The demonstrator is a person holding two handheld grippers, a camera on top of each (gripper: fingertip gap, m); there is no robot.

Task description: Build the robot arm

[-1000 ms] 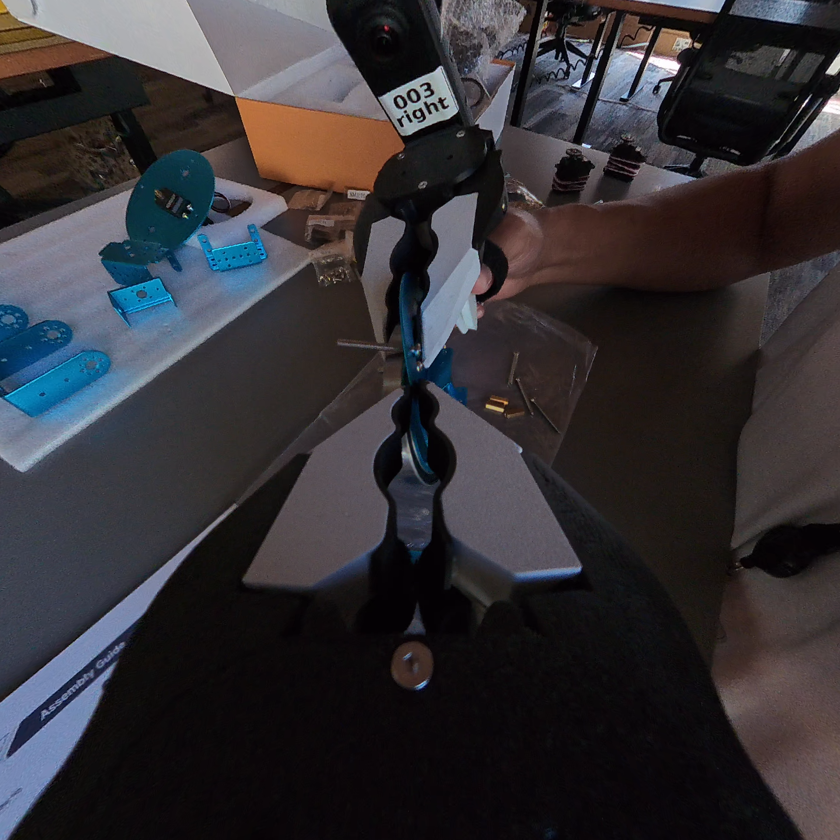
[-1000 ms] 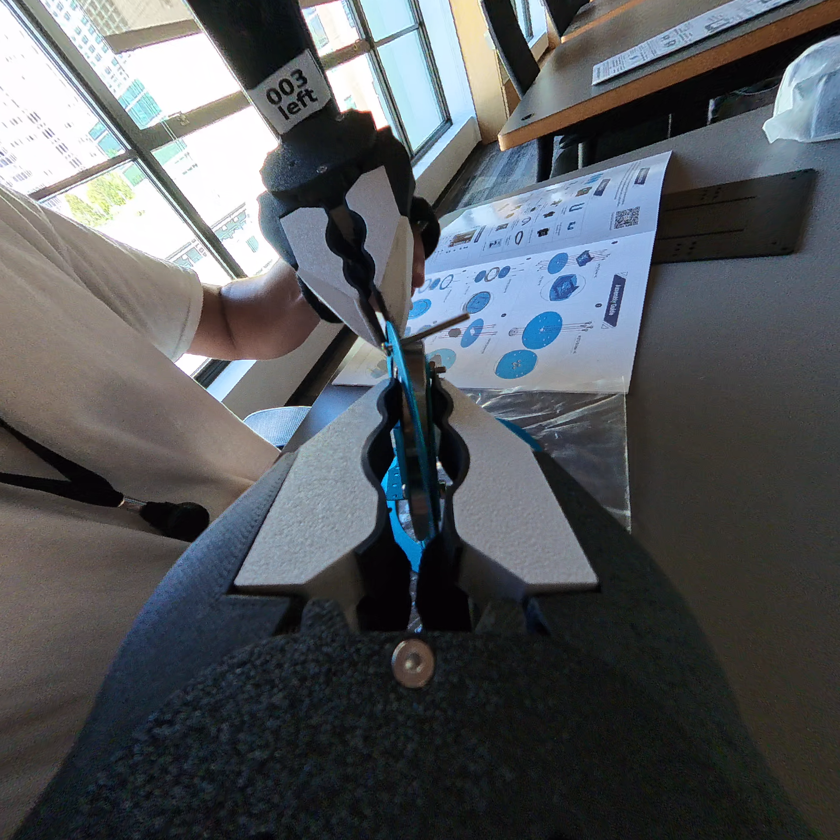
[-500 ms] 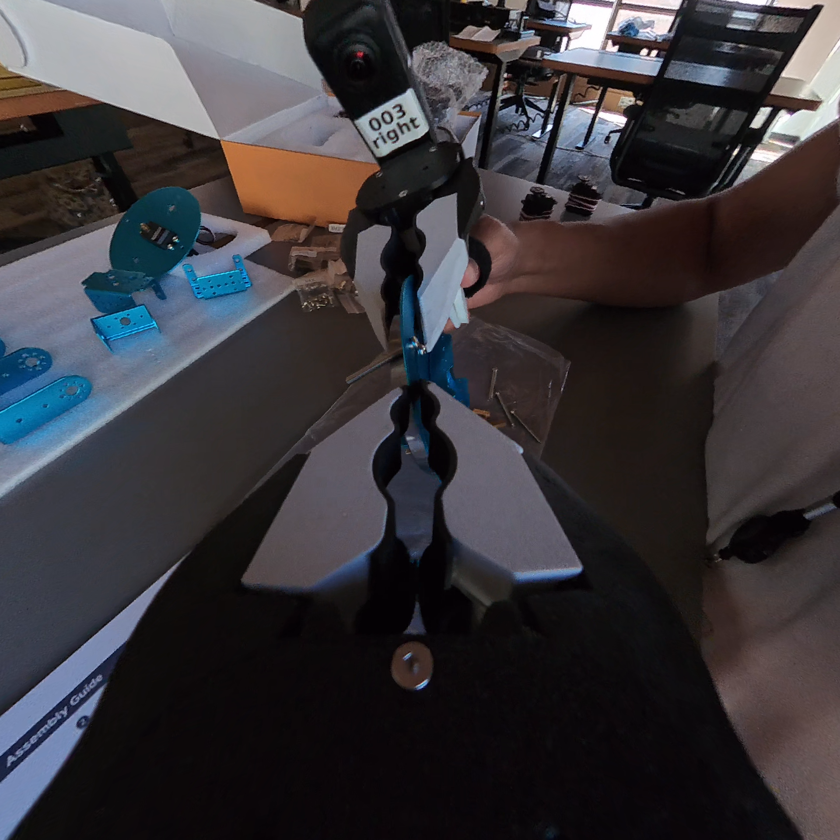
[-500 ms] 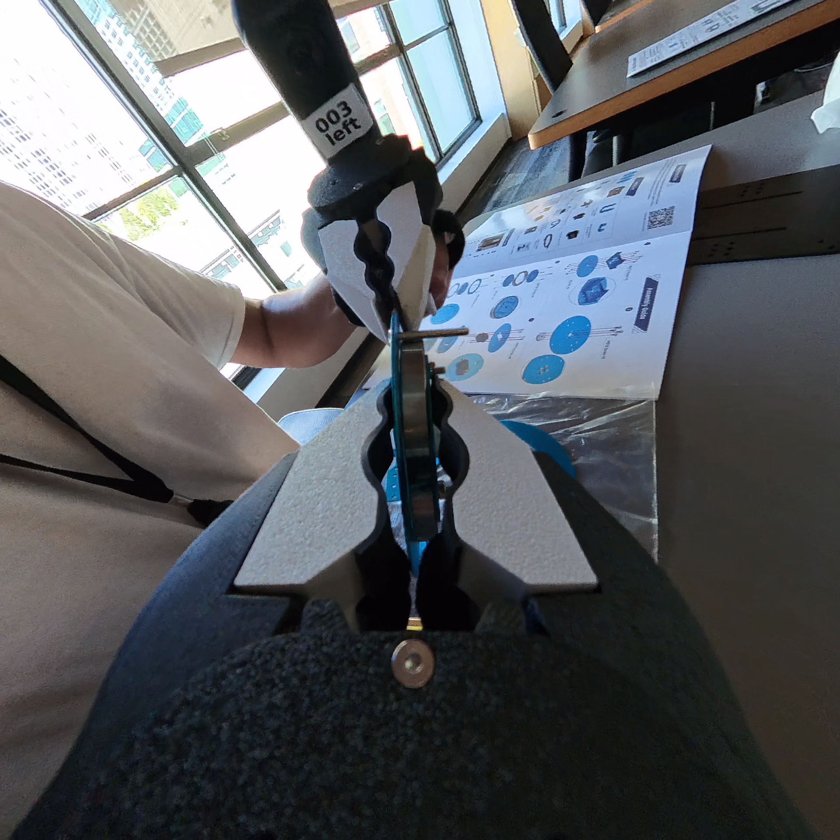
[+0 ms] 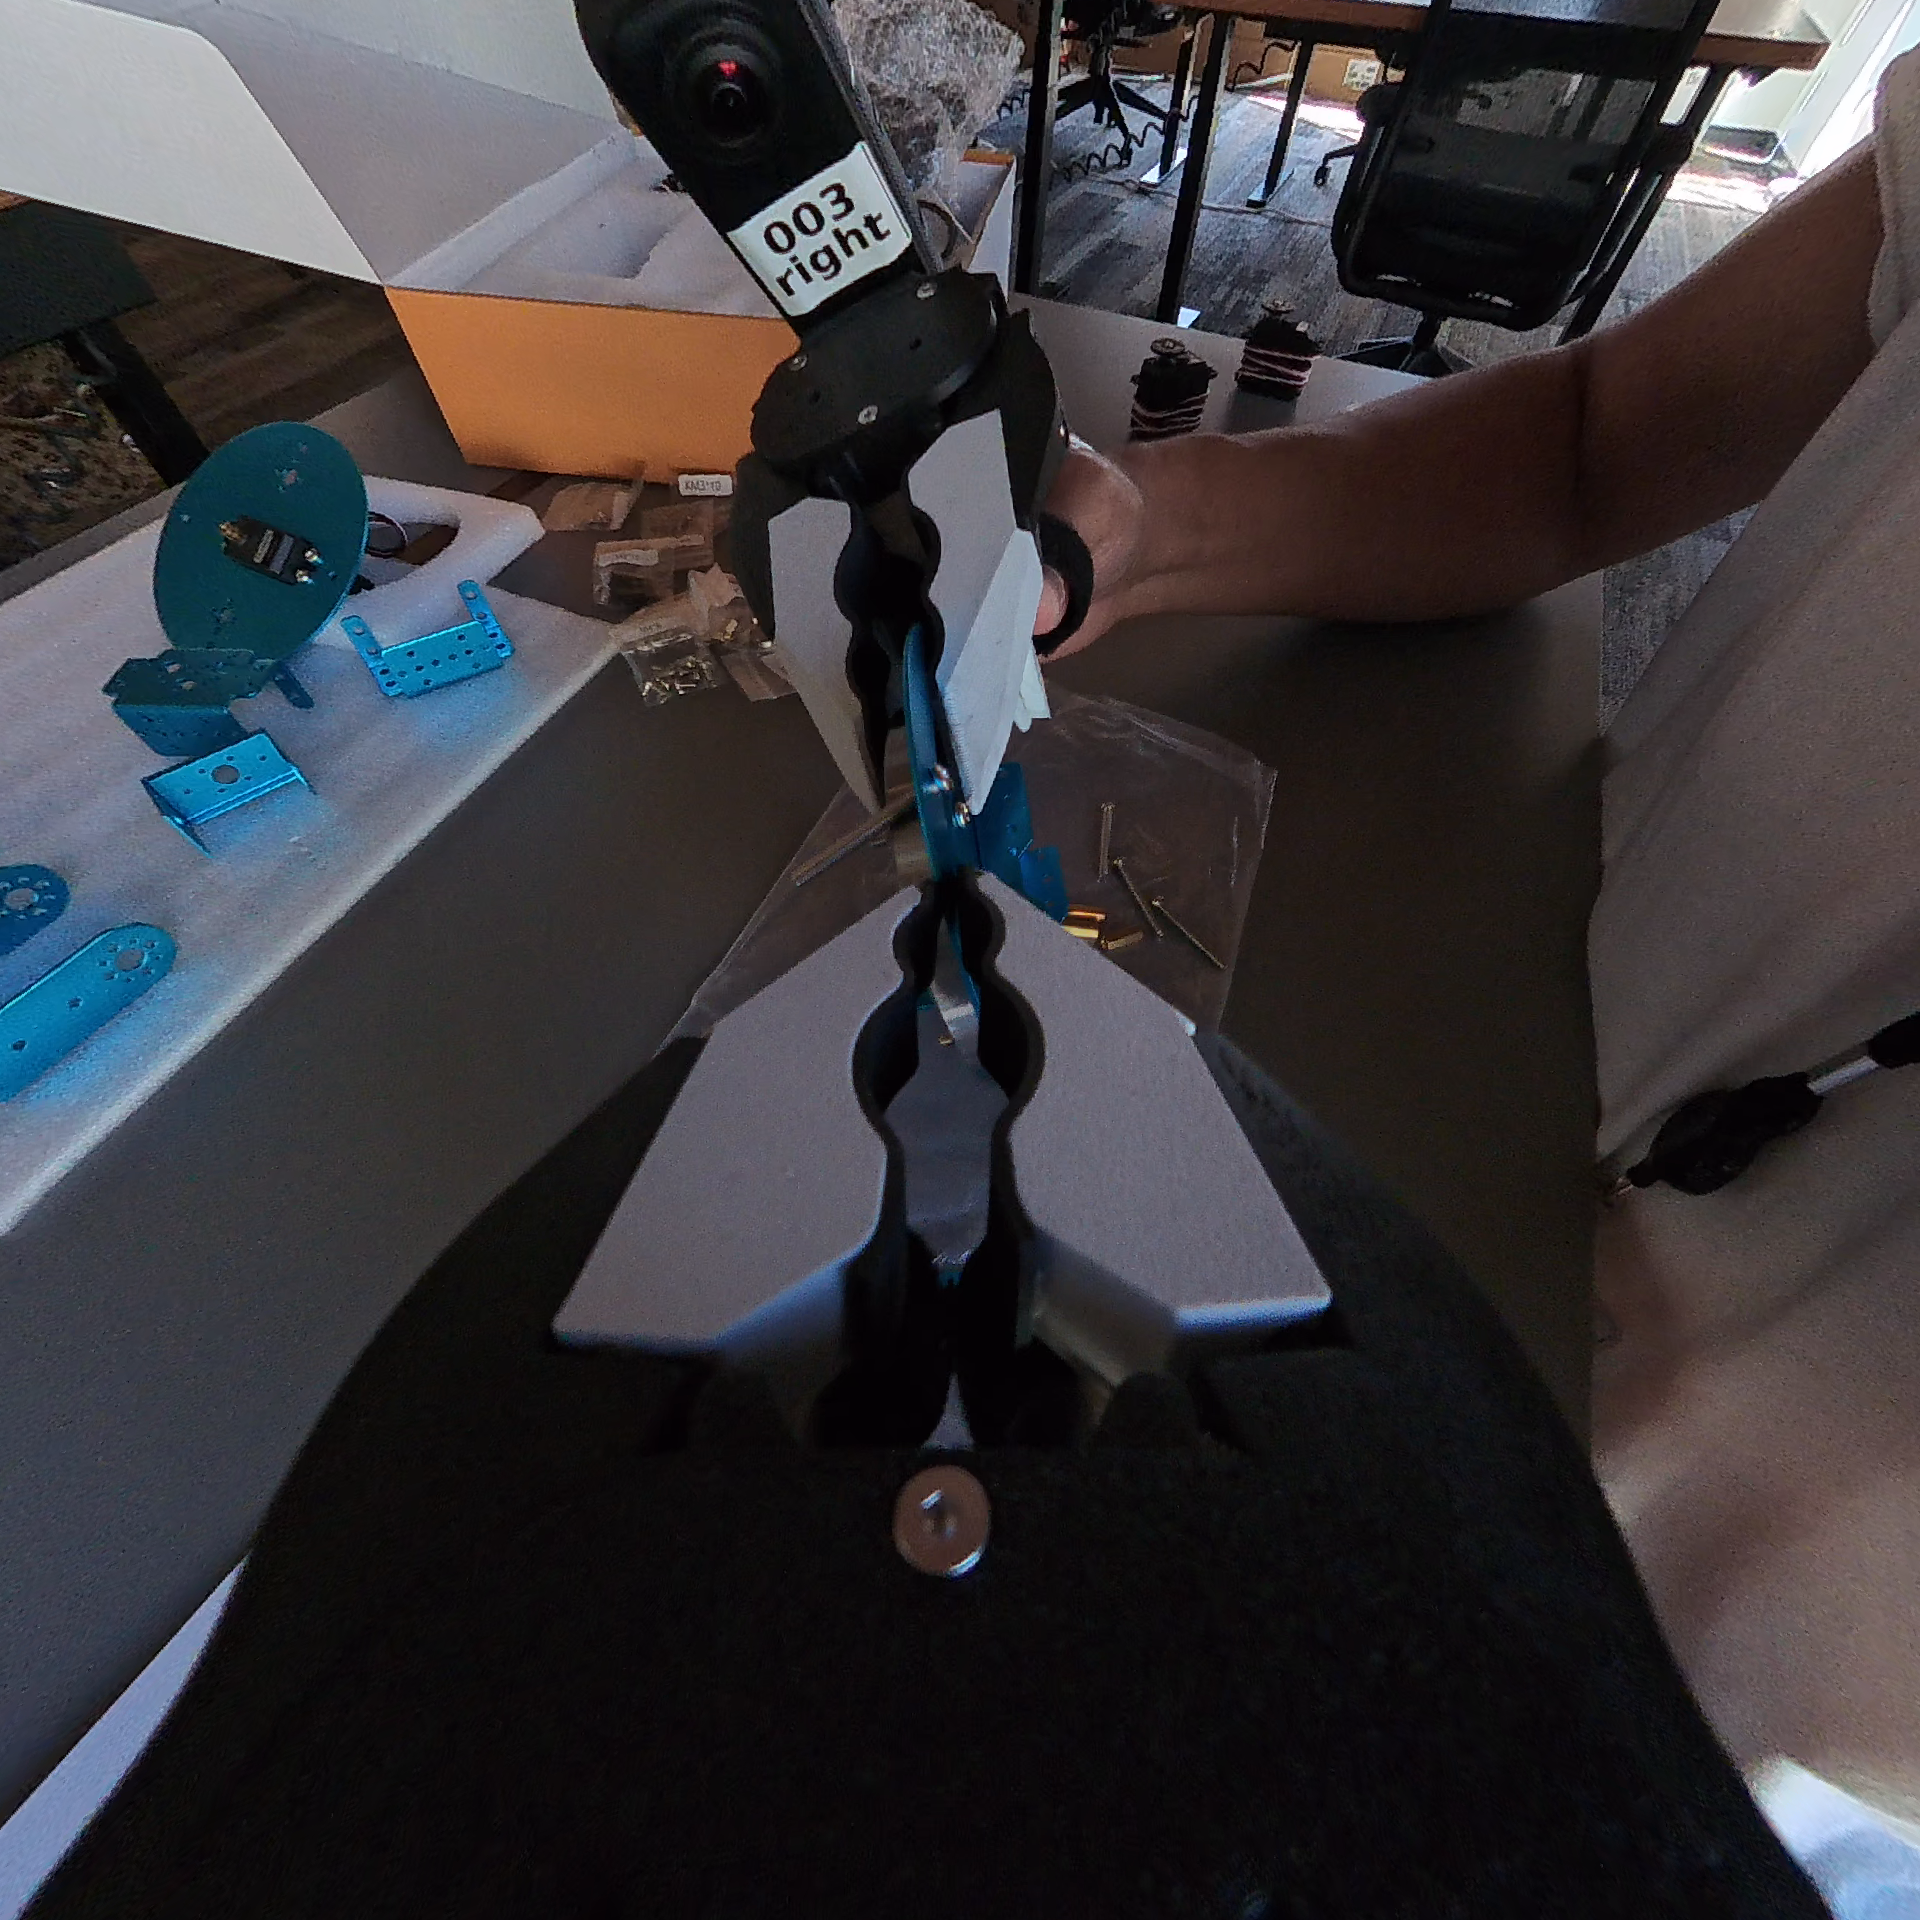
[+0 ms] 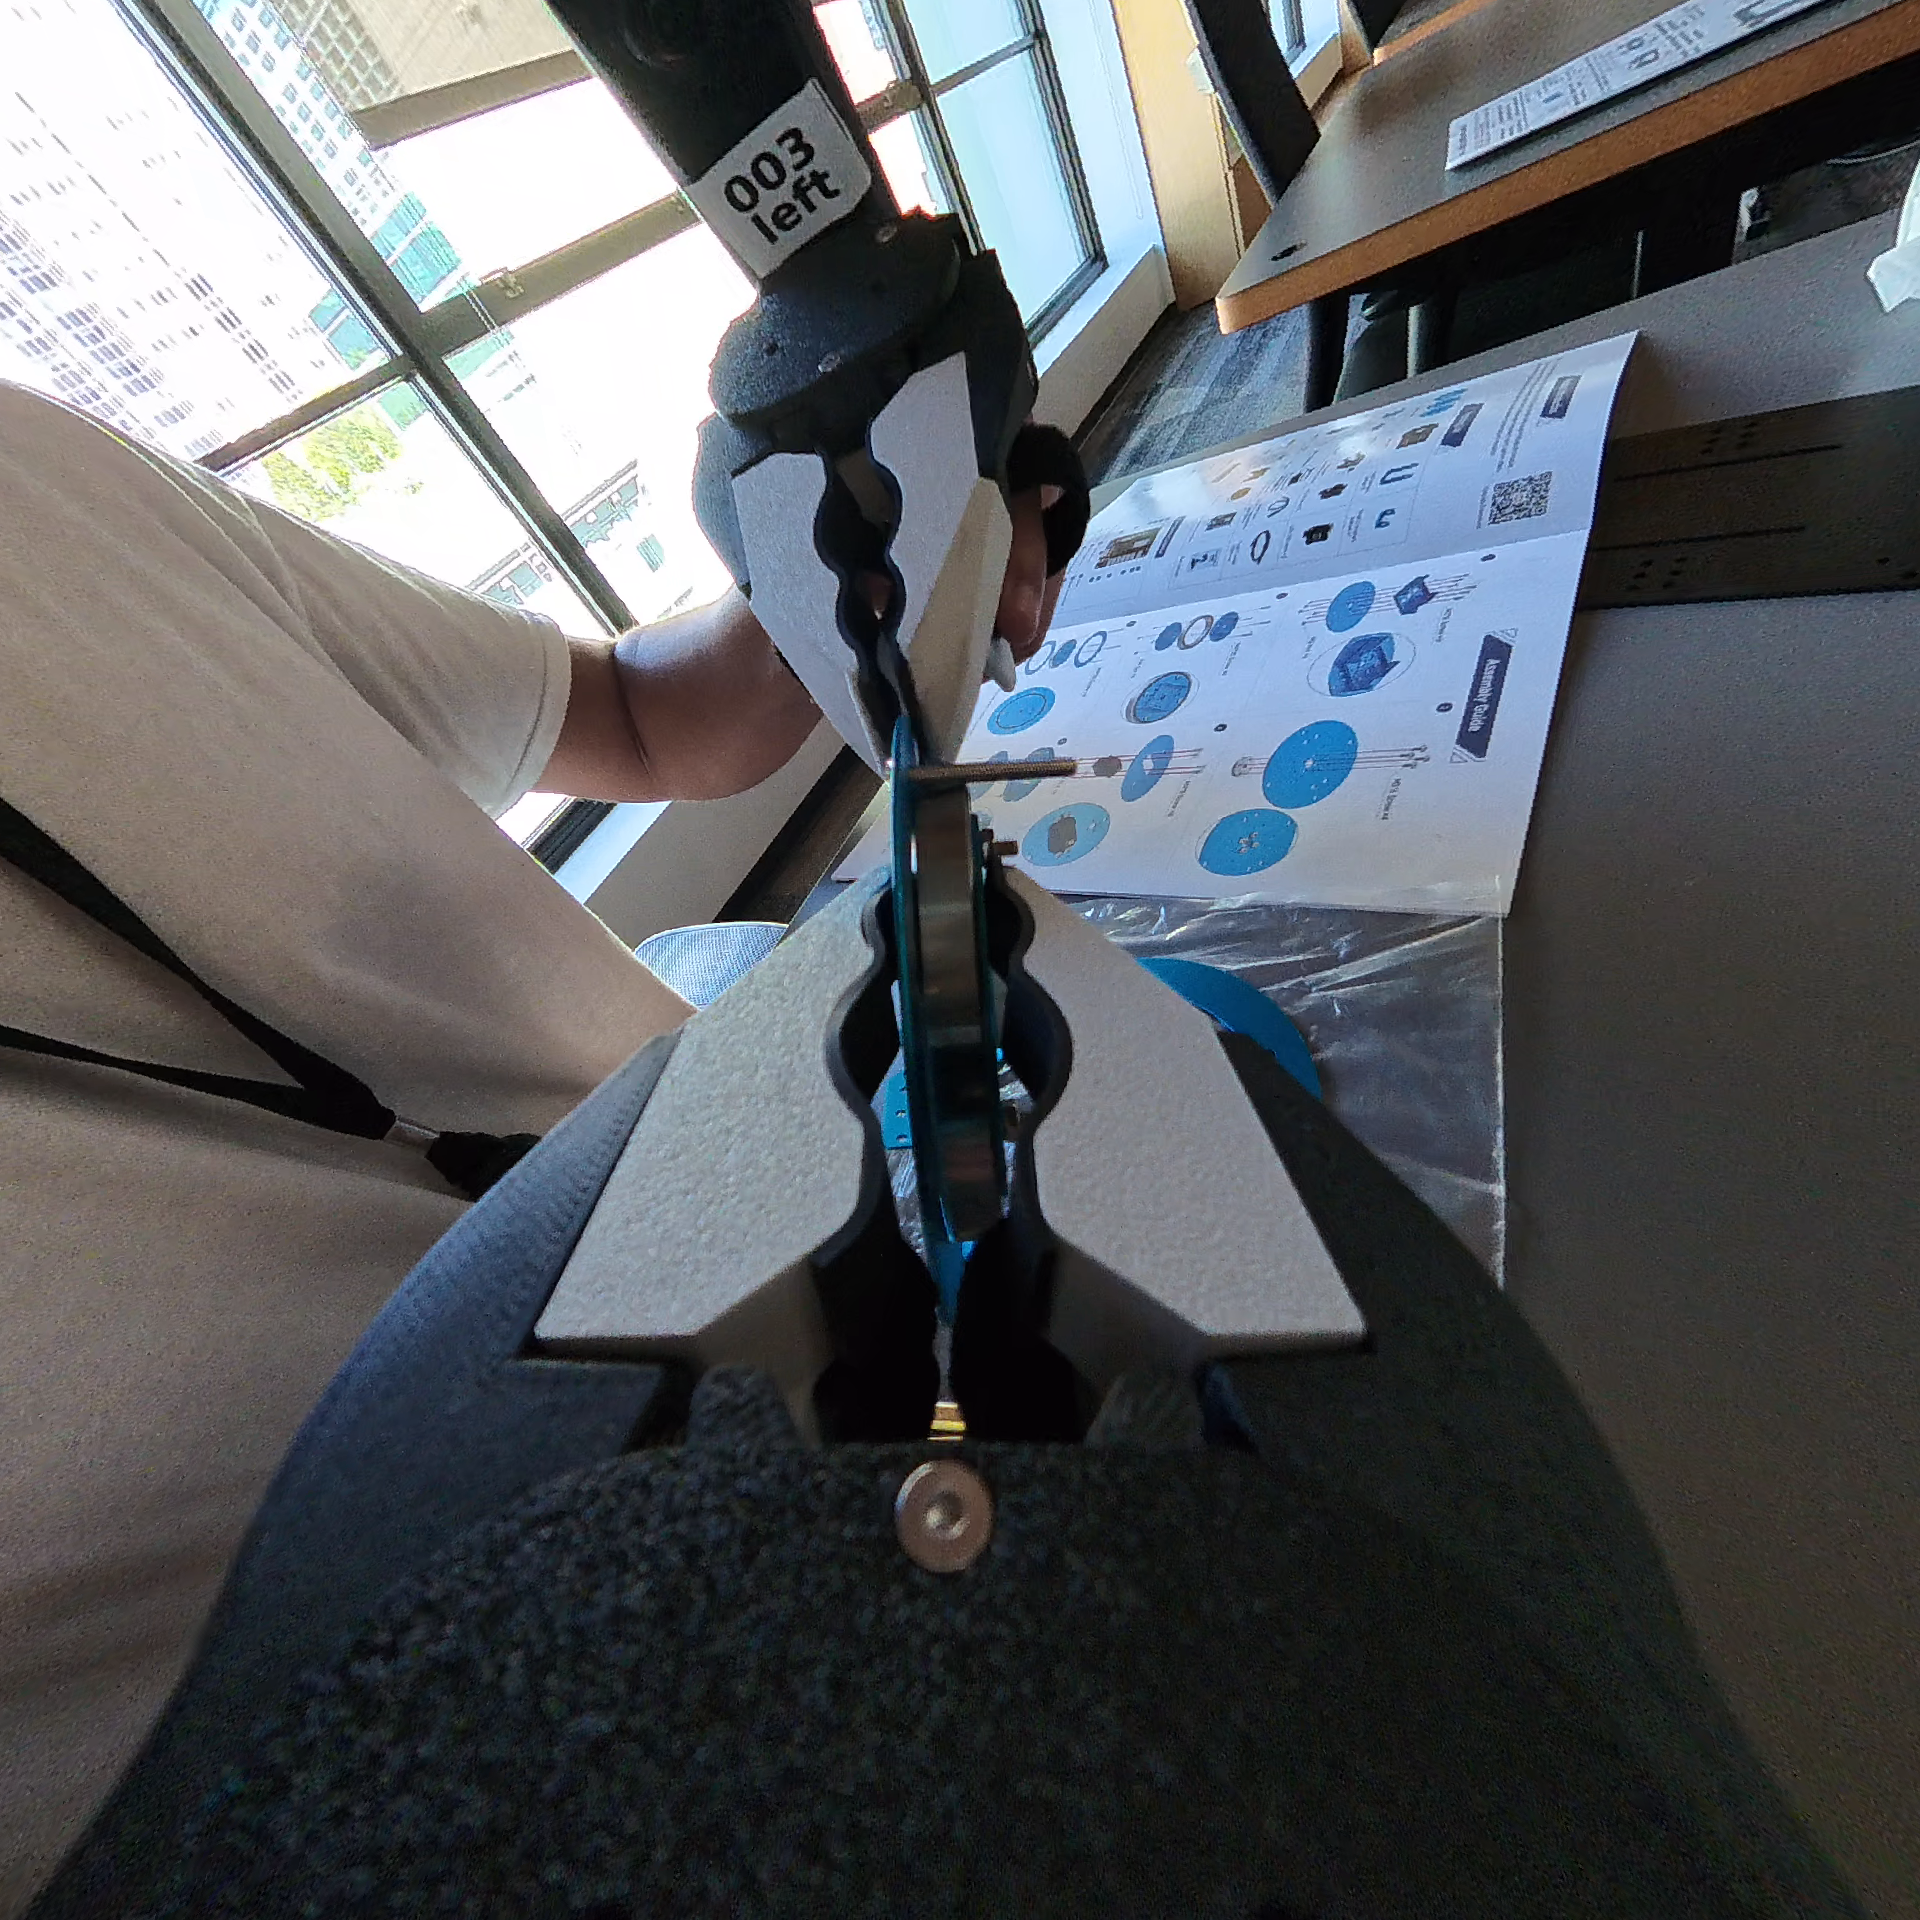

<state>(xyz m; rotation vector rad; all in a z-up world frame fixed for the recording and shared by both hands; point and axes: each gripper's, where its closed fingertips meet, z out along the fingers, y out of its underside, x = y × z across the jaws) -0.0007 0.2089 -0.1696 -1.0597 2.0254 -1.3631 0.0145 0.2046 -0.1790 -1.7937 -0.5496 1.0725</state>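
Observation:
A blue metal disc (image 6: 902,831) with a silver ring (image 6: 951,987) on one face is held edge-on above the grey table between both grippers. My right gripper (image 6: 940,883) is shut on its near edge. My left gripper (image 6: 902,732) is shut on the opposite edge. A long thin screw (image 6: 997,769) sticks out sideways through the disc. In the left wrist view my left gripper (image 5: 951,894) is shut on the disc (image 5: 928,769), which has a blue bracket (image 5: 1023,842) fixed to it, and my right gripper (image 5: 904,769) grips from the far side.
A white foam tray (image 5: 208,914) with several blue brackets and a blue round plate (image 5: 260,540) lies left. There are an orange box (image 5: 582,384), small screw bags (image 5: 665,644), a clear bag with loose screws (image 5: 1153,894), two servos (image 5: 1174,390), a printed sheet (image 6: 1351,644) and a black plate (image 6: 1766,509). Only a small space, under 4 cm, lies between the two pairs of fingers.
Both grippers stay shut on the disc. The held assembly has turned a little, so the long screw now lies level, and the two grippers look slightly closer together.

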